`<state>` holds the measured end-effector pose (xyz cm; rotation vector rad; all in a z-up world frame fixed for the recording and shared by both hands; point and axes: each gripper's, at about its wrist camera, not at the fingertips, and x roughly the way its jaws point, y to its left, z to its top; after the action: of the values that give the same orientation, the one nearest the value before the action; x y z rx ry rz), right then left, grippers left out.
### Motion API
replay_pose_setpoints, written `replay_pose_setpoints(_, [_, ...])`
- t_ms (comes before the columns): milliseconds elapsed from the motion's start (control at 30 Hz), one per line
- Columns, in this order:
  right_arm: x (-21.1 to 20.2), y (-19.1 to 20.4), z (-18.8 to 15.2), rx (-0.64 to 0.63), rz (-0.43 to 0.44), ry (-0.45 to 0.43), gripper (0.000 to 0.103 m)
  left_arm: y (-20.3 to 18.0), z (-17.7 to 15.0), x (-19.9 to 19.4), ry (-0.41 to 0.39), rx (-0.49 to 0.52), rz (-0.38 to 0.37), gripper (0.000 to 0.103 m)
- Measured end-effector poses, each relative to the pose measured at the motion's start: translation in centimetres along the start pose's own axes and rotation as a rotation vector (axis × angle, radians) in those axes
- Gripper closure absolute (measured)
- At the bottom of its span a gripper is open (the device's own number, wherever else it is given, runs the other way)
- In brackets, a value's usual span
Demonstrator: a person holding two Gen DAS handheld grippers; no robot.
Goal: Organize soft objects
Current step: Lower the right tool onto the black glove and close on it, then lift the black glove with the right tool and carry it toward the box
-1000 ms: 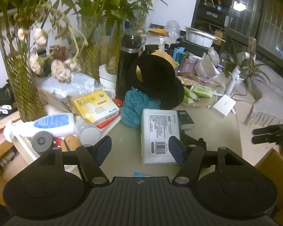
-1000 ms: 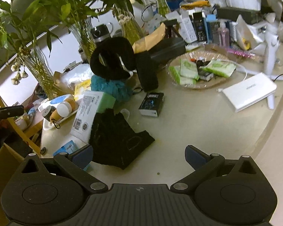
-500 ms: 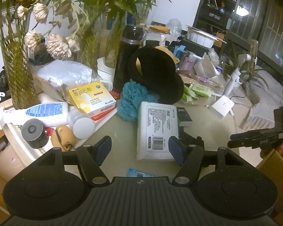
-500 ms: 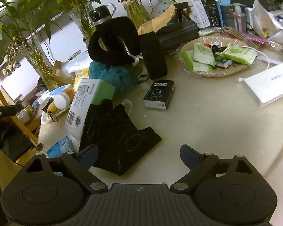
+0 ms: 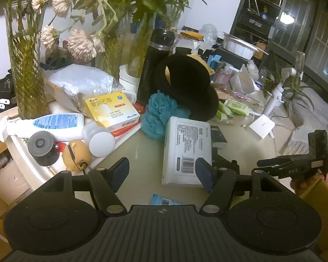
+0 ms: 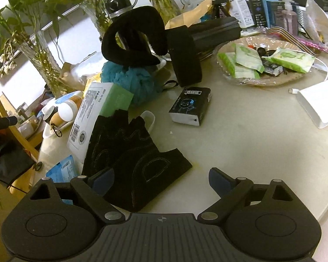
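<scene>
While it tilts down over the table (image 5: pixel 146 152), the left gripper (image 5: pixel 161 170) hangs with jaws part open and empty, a white pack (image 5: pixel 187 150) just ahead. The right gripper (image 6: pixel 157 180), jaws wide after narrowing slightly, holds nothing; the black gloves (image 6: pixel 131 161) lie partly between them, their near edge hidden.

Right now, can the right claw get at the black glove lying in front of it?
Probably yes. The right claw is open, and the black glove lies flat on the table just ahead, its near corner already between the fingers. Nothing lies on top; only the white pack borders it.
</scene>
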<state>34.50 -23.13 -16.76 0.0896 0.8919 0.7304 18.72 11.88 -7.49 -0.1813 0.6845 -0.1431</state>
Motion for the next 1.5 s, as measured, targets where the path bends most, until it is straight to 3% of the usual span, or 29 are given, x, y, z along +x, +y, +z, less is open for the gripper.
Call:
replay_pose_setpoints(500, [1.9, 1.4, 2.4, -0.151, 0.110, 0.001, 0.009, 0.1, 0.0, 0.1, 0.003, -0.010, 0.004, 0.037])
replay_pose_setpoints(800, [5.2, 2.1, 4.3, -0.229, 0.174, 0.064, 0.011, 0.3, 0.0, 0.1, 0.006, -0.014, 0.009, 0.037])
replay_pose_setpoints(1000, [7.4, 1.8, 4.2, -0.223, 0.185, 0.109, 0.024, 0.6, -0.2, 0.0, 0.012, -0.021, 0.015, 0.037])
replay_pose_setpoints(1200, [8.0, 1.4, 3.8, -0.195, 0.177, 0.129, 0.044, 0.5, -0.2, -0.2, 0.011, -0.017, 0.013, 0.037])
replay_pose_setpoints(1300, [7.7, 1.3, 3.7, -0.189, 0.164, 0.128, 0.059, 0.5, -0.2, -0.2, 0.011, -0.017, 0.014, 0.037])
replay_pose_setpoints(1333, [7.5, 1.2, 3.7, -0.186, 0.156, 0.126, 0.078, 0.5, -0.2, -0.2, 0.011, -0.018, 0.015, 0.037])
replay_pose_setpoints(1500, [6.6, 0.7, 3.4, -0.164, 0.132, 0.125, 0.084, 0.3, -0.2, -0.4, 0.009, -0.018, 0.017, 0.037])
